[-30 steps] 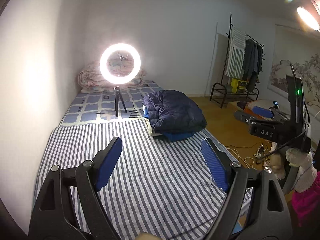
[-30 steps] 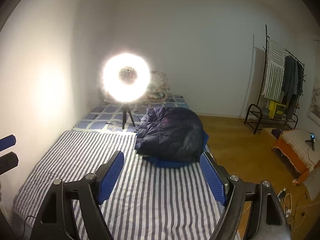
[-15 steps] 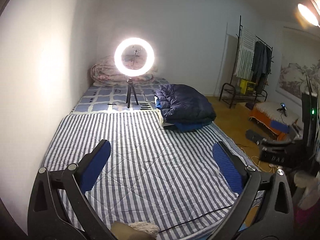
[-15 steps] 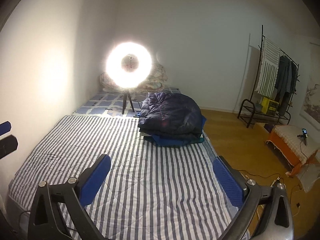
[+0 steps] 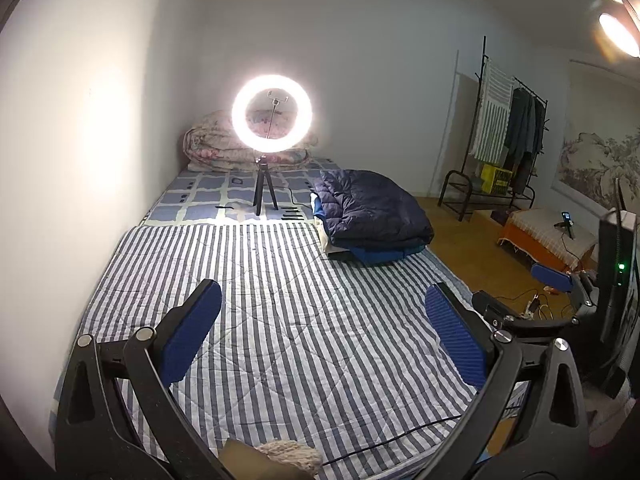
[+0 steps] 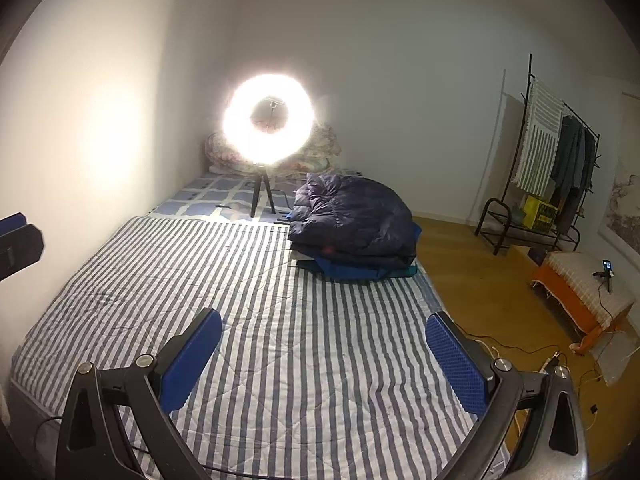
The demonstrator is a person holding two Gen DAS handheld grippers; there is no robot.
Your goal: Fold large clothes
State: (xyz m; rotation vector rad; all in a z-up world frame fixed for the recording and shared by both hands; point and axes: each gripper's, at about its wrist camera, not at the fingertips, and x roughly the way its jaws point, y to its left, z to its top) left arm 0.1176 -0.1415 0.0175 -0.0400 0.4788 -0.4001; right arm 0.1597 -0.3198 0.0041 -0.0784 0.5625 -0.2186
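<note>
A folded dark navy down jacket (image 5: 370, 210) lies on top of a blue garment (image 5: 380, 255) at the far right side of the striped bed; it also shows in the right wrist view (image 6: 352, 220). My left gripper (image 5: 326, 328) is open and empty, held above the near part of the bed. My right gripper (image 6: 324, 346) is open and empty too, well short of the jacket pile. The right gripper's blue pad (image 5: 554, 276) shows at the right in the left wrist view, and the left gripper's pad (image 6: 16, 222) at the left edge of the right wrist view.
The blue-and-white striped bed cover (image 5: 280, 300) fills the foreground. A lit ring light on a tripod (image 5: 272, 120) stands at the back, before a rolled quilt (image 5: 208, 148). A clothes rack (image 6: 556, 160), an orange stool (image 6: 584, 288) and floor cables (image 6: 520, 348) are on the right.
Both grippers have pulled back from the jacket pile and opened wider. The pile has stayed in place.
</note>
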